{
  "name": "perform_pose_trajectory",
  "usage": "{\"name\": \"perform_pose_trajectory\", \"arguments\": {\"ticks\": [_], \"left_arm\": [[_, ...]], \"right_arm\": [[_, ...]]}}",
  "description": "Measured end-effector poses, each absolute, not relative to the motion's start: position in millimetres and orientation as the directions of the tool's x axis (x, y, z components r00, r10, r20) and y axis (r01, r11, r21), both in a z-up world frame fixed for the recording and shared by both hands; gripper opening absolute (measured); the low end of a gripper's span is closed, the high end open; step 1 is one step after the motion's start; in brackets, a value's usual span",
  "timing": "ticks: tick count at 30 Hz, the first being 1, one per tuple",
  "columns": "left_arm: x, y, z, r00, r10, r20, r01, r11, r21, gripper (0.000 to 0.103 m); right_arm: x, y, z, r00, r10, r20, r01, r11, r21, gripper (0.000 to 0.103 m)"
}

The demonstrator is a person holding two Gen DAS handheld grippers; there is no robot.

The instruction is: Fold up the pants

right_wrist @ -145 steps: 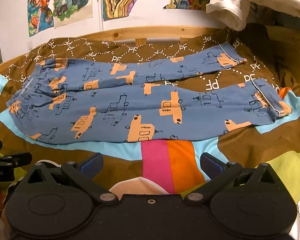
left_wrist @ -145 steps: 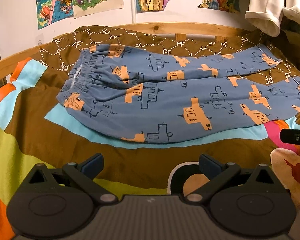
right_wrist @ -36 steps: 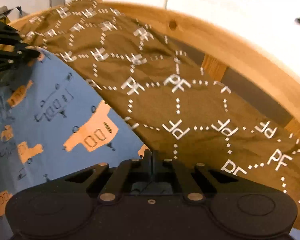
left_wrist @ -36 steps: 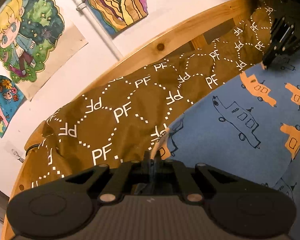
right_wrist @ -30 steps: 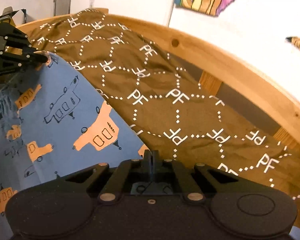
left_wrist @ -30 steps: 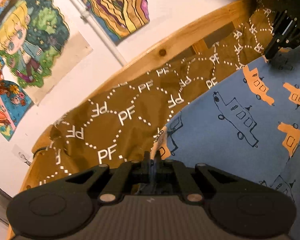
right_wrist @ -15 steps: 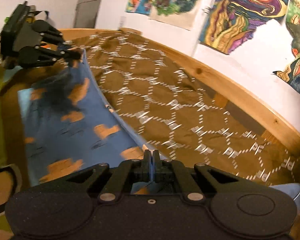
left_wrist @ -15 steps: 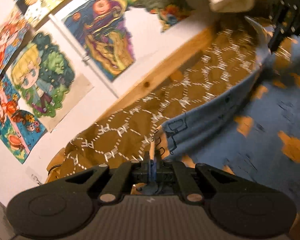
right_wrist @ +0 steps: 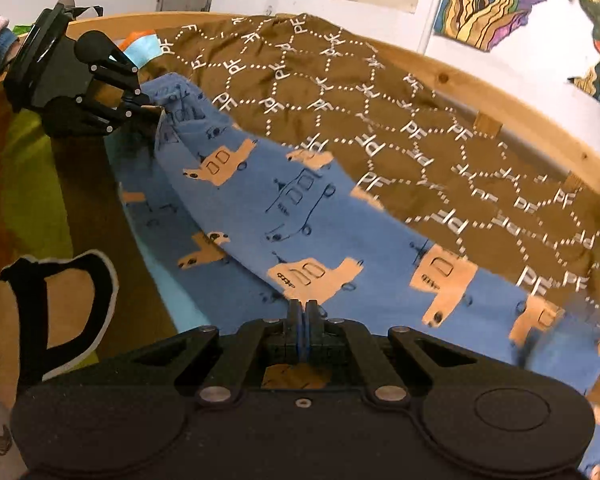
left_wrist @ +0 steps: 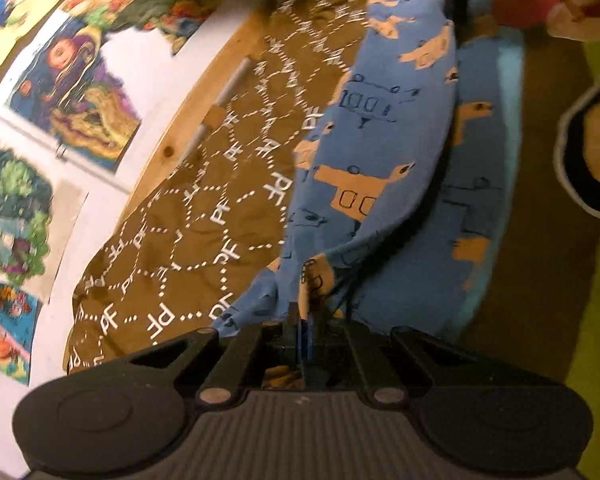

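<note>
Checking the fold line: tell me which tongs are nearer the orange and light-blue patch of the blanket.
Left. The left tongs, shut on the blue car-print pants, sit just below the orange and light-blue blanket patch; the right tongs grip the pants far along the leg.

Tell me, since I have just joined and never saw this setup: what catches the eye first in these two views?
The blue pants with orange vehicle prints, lifted in a band across the brown "PF" bedspread. Each end is pinched: the right hand-held gripper at the bottom of its own view, the left hand-held gripper at upper left. Bright cartoon posters cover the white wall behind the bed.
</note>
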State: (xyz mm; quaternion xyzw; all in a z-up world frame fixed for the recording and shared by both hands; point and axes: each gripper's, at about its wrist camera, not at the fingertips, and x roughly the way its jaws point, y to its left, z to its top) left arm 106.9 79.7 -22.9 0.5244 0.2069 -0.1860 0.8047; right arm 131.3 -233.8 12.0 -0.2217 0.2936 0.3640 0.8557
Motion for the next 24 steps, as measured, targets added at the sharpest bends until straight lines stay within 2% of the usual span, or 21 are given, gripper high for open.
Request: {"name": "perform_pose_trajectory", "arguments": {"ticks": [3, 8, 15, 17, 18, 19, 24], "left_arm": [[101.3, 83.8, -33.0, 0.837, -0.066, -0.543, 0.536, 0.296, 0.791, 0.002], [101.1, 88.6, -38.5, 0.767, -0.065, -0.638, 0.626, 0.293, 0.722, 0.003], [102.0, 88.8, -39.5, 0.777, -0.047, -0.628, 0.611, 0.302, 0.732, 0.003], [100.8, 88.9, -37.2, 0.778, -0.047, -0.626, 0.608, 0.308, 0.732, 0.003], [99.9, 88.8, -36.7, 0.778, -0.046, -0.626, 0.606, 0.315, 0.730, 0.003], [100.5, 89.7, -35.9, 0.777, -0.045, -0.628, 0.605, 0.325, 0.727, 0.003], [101.9, 89.0, -34.4, 0.778, -0.043, -0.627, 0.601, 0.339, 0.723, 0.003]], "right_arm": [[127.8, -237.6, 12.9, 0.564, 0.497, -0.660, -0.752, 0.639, -0.161, 0.000], [123.6, -237.3, -2.5, 0.535, 0.493, -0.686, -0.750, 0.651, -0.118, 0.000], [105.6, -237.5, -7.0, 0.541, 0.493, -0.682, -0.762, 0.630, -0.149, 0.000], [101.1, -237.0, -6.9, 0.572, 0.472, -0.671, -0.752, 0.629, -0.199, 0.013], [98.2, -237.8, -6.1, 0.593, 0.464, -0.658, -0.747, 0.622, -0.234, 0.026], [95.8, -237.6, -5.2, 0.613, 0.458, -0.643, -0.742, 0.614, -0.270, 0.031], [99.7, -230.8, -11.3, 0.653, 0.414, -0.634, -0.730, 0.565, -0.384, 0.034]]}}
